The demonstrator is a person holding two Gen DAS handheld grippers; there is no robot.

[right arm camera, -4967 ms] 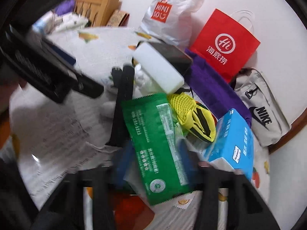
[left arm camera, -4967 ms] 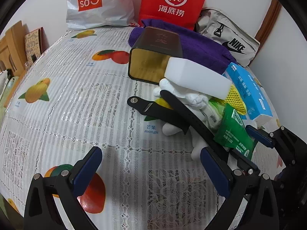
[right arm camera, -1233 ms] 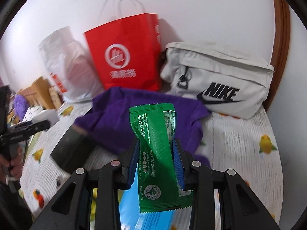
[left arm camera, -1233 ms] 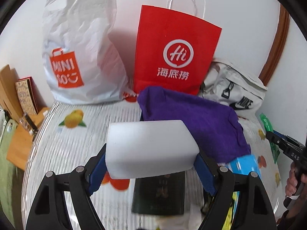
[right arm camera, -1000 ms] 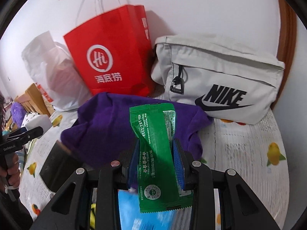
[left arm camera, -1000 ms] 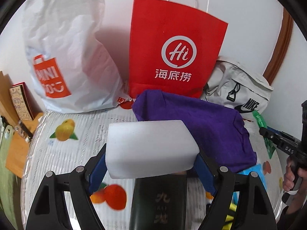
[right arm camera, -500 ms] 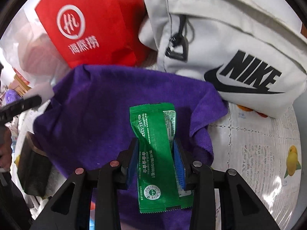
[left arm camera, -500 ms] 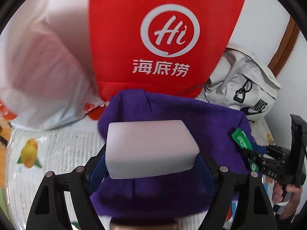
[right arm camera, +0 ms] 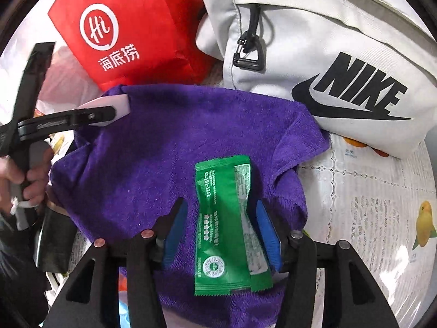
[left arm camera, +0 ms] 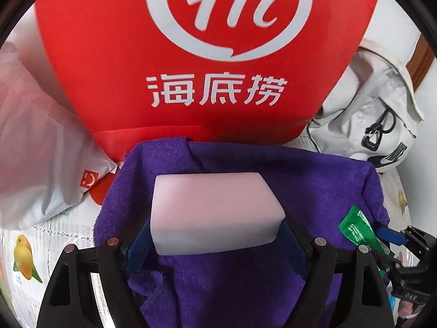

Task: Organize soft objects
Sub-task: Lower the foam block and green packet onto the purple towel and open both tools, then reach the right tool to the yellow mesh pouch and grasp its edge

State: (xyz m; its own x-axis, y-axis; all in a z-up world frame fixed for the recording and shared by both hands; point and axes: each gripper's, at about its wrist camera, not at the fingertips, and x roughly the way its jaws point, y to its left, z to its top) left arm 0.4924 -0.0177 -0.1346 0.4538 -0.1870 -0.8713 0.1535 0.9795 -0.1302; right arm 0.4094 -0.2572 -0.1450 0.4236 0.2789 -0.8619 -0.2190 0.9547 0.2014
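My left gripper (left arm camera: 215,235) is shut on a white sponge block (left arm camera: 215,213) and holds it over a purple towel (left arm camera: 245,281). My right gripper (right arm camera: 221,227) has opened; its blue pads stand apart from a green wipes packet (right arm camera: 226,227) that lies on the purple towel (right arm camera: 153,164) between them. The left gripper with the sponge (right arm camera: 109,106) shows at the left of the right wrist view. The right gripper and the packet (left arm camera: 357,229) show at the right edge of the left wrist view.
A red paper bag (left arm camera: 207,54) stands just behind the towel, a white plastic bag (left arm camera: 32,150) to its left and a grey Nike bag (right arm camera: 327,54) to its right. A dark tin (right arm camera: 54,243) sits under the towel's left edge. The fruit-print tablecloth (right arm camera: 368,218) lies to the right.
Both grippers have moved forward over the purple towel. The right gripper's jaws have opened and the green packet now lies loose on the towel. The left still grips the sponge.
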